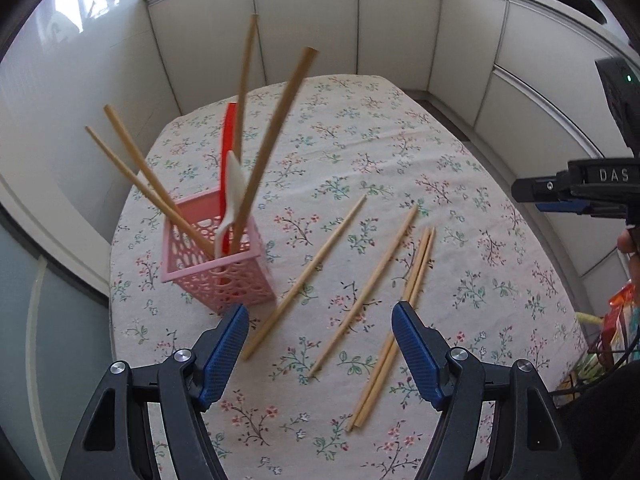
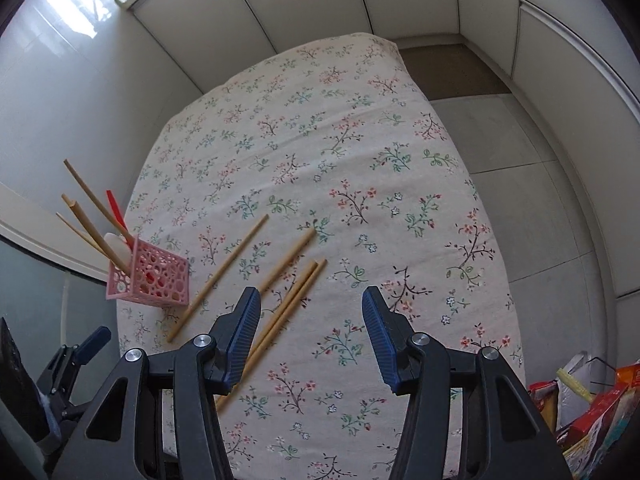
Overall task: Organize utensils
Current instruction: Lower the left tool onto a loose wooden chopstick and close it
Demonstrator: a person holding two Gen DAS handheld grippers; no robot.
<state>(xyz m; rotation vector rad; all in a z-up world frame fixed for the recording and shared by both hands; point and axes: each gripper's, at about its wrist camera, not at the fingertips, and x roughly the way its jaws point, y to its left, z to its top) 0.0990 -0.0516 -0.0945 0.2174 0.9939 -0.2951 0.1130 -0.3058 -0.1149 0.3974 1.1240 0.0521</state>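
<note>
Organizing utensils, partway through. The pink perforated holder, a square plastic basket with round cut-outs in its walls, already carries 4 chopsticks, a red utensil and a white one, all leaning outward at differing angles. In the left wrist view it stands just ahead of the left finger of the left gripper.

Judged from what lies loose, roughly half the sticks remain to be gathered: 4 chopsticks rest flat on the floral tablecloth. 2 lie singly, the leftmost single chopstick and the middle single chopstick, both running ahead of the gap between the left gripper's fingers. The other 2 form a touching pair of chopsticks, whose lower length passes just inside the right finger of that gripper.

The left gripper's fingers stand wide with nothing between the pads. The right gripper also has its fingers well apart and empty; the pair of chopsticks passes under and beside its left finger, and bare cloth fills the gap.

Materials: the chopsticks are slender, straight, pale wood or bamboo, matte and slightly tapered. The cloth is soft woven fabric printed with pink and green sprigs. The finger pads are blue, finely ribbed rubber on black rigid frames.
</note>
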